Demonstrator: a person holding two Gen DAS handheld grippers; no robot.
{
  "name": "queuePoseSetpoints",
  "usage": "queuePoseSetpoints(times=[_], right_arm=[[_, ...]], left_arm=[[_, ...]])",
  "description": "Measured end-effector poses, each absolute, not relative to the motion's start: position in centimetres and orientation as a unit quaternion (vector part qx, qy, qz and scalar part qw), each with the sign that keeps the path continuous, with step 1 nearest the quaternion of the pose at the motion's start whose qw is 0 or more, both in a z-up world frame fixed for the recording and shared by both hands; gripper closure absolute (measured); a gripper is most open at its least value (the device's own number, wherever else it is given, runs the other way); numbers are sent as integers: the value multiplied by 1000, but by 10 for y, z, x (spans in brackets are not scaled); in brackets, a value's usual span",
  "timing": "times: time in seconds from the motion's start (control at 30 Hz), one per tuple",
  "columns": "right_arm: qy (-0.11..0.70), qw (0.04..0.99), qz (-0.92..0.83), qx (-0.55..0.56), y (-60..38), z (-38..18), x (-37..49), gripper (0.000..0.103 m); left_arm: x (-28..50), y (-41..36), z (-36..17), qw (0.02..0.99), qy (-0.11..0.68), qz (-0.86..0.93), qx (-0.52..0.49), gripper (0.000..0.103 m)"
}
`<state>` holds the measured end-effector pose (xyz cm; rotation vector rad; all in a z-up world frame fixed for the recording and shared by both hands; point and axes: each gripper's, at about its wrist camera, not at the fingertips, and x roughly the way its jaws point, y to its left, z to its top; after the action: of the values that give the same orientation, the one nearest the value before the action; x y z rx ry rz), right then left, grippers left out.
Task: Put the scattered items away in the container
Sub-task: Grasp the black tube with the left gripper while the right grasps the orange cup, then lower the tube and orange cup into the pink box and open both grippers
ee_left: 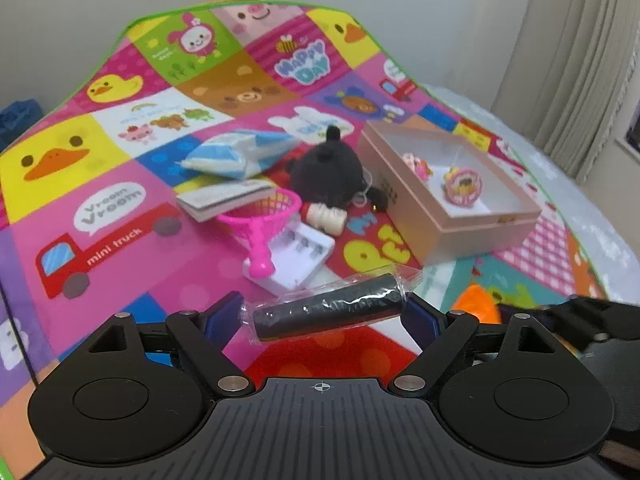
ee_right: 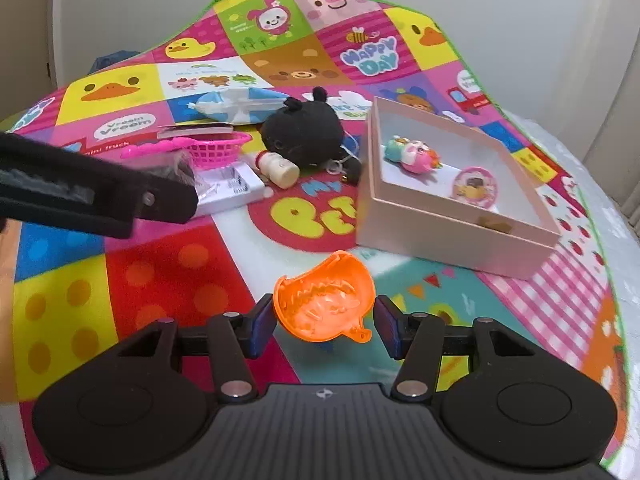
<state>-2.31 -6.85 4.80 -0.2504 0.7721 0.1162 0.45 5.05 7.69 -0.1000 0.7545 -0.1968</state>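
Pink box (ee_right: 452, 240) sits on the play mat (ee_right: 160, 280), near its right edge, two small toys inside, much floor bare. Right gripper (ee_right: 324, 320) pinches an orange mould (ee_right: 324, 304); left pad touches, right-pad contact looks likely but hard to confirm. Left gripper (ee_left: 324, 316) clamps a black wrapped roll (ee_left: 328, 312) lengthwise between its pads. Pile left of box: black plush (ee_right: 308, 132), pink net (ee_right: 216, 148), small bottle (ee_right: 280, 168), white tray (ee_right: 232, 192), striped pouch (ee_right: 240, 104). Bare mat lies between grippers and box.
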Motion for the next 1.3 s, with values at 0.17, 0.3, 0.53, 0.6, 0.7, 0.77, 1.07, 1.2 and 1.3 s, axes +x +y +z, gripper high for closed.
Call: queuePoseSetpoints(times=[0.17, 0.3, 0.53, 0.6, 0.7, 0.77, 1.07, 1.2, 1.3], right_arm=[[370, 921, 60, -105, -93, 60, -39, 50], [365, 925, 60, -87, -119, 70, -49, 50], [362, 929, 61, -54, -160, 79, -55, 50], [363, 927, 72, -58, -169, 82, -54, 50], [354, 926, 96, -94, -179, 86, -60, 50], [335, 928, 109, -120, -185, 91, -68, 50], [197, 970, 21, -144, -184, 102, -7, 48], [202, 968, -4, -146, -172, 90, 41, 25], [220, 968, 21, -120, -172, 83, 30, 22]], left_arm=[[3, 34, 71, 922, 376, -96, -14, 14], [0, 18, 70, 919, 381, -105, 4, 14], [-2, -1, 75, 908, 399, -123, -30, 14], [0, -9, 78, 906, 403, -129, -33, 14], [4, -26, 89, 904, 397, -158, -17, 14], [11, -37, 101, 906, 385, -177, -8, 14], [113, -71, 145, 919, 306, -229, -101, 3], [140, -61, 144, 927, 307, -182, -119, 3], [123, -36, 130, 937, 301, -149, -99, 1]])
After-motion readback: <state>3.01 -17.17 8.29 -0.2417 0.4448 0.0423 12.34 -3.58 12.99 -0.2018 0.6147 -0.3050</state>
